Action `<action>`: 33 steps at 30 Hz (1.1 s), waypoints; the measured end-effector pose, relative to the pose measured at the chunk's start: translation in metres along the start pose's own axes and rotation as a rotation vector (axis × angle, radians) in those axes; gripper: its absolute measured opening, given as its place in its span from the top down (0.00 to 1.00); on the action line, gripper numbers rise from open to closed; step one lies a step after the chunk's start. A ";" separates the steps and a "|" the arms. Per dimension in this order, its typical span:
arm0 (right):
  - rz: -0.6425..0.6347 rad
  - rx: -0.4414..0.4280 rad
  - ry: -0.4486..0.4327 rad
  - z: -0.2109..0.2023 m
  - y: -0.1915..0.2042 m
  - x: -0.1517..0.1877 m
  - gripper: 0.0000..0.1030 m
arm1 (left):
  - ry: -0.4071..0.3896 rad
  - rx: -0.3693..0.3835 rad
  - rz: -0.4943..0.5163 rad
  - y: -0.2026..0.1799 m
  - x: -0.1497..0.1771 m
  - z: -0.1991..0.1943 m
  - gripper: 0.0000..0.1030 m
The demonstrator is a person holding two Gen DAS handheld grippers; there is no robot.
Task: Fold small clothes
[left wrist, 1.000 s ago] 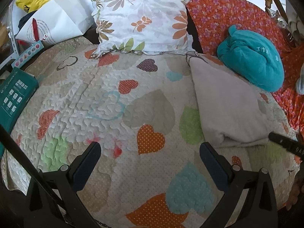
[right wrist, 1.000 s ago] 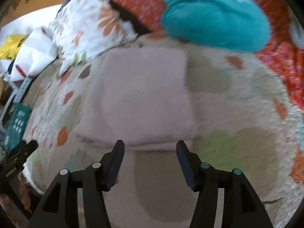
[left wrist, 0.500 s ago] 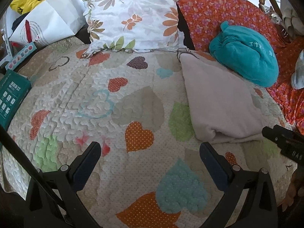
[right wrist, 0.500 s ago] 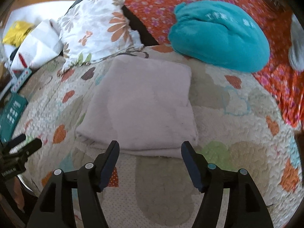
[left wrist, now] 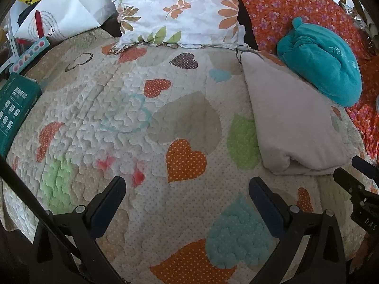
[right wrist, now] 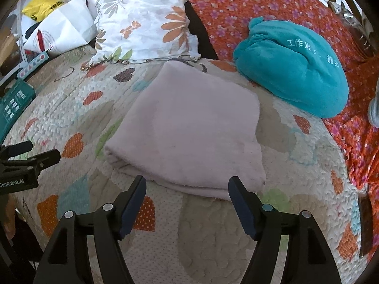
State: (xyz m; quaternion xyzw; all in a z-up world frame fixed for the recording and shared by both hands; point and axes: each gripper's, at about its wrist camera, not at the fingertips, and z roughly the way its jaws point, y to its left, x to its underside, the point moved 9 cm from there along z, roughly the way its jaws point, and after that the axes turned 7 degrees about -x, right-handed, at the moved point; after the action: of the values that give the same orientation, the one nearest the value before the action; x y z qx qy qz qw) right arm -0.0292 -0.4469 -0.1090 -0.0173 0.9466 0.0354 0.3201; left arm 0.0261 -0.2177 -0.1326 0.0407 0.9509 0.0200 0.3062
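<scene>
A pale pink garment (right wrist: 189,127) lies folded into a thick rectangle on the heart-patterned quilt (right wrist: 213,236); in the left wrist view the folded garment (left wrist: 291,118) sits to the right. My right gripper (right wrist: 187,184) hovers just short of its near edge, its jaws opening with nothing between them. My left gripper (left wrist: 187,184) is open over bare quilt (left wrist: 142,118), well left of the garment. Each gripper shows at the edge of the other's view: the left gripper (right wrist: 45,155) and the right gripper (left wrist: 362,163).
A teal plush bundle (right wrist: 293,78) lies behind the garment on an orange floral cover (right wrist: 236,7). A flowered pillow (left wrist: 177,11) stands at the back. A white paper bag (left wrist: 64,16) and a green box (left wrist: 14,104) sit at the left edge.
My right gripper's jaws have widened and the gripper has rolled and drawn back a little from the garment. The left gripper has stayed open over the quilt.
</scene>
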 end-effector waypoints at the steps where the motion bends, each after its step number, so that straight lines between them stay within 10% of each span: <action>1: -0.002 0.001 0.001 0.000 0.001 0.000 0.26 | 0.002 0.000 0.002 0.000 0.000 0.001 0.00; 21: 0.039 -0.028 0.006 0.003 -0.003 -0.001 0.24 | 0.010 -0.005 0.020 -0.005 0.002 0.011 0.00; 33: 0.353 0.149 -0.162 -0.058 -0.103 -0.015 0.24 | -0.100 0.014 0.080 -0.022 -0.008 -0.020 0.00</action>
State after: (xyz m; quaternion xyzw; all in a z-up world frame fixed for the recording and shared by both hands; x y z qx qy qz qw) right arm -0.0461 -0.5542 -0.0596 0.1756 0.9061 0.0221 0.3842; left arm 0.0191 -0.2406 -0.1133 0.0817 0.9321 0.0236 0.3521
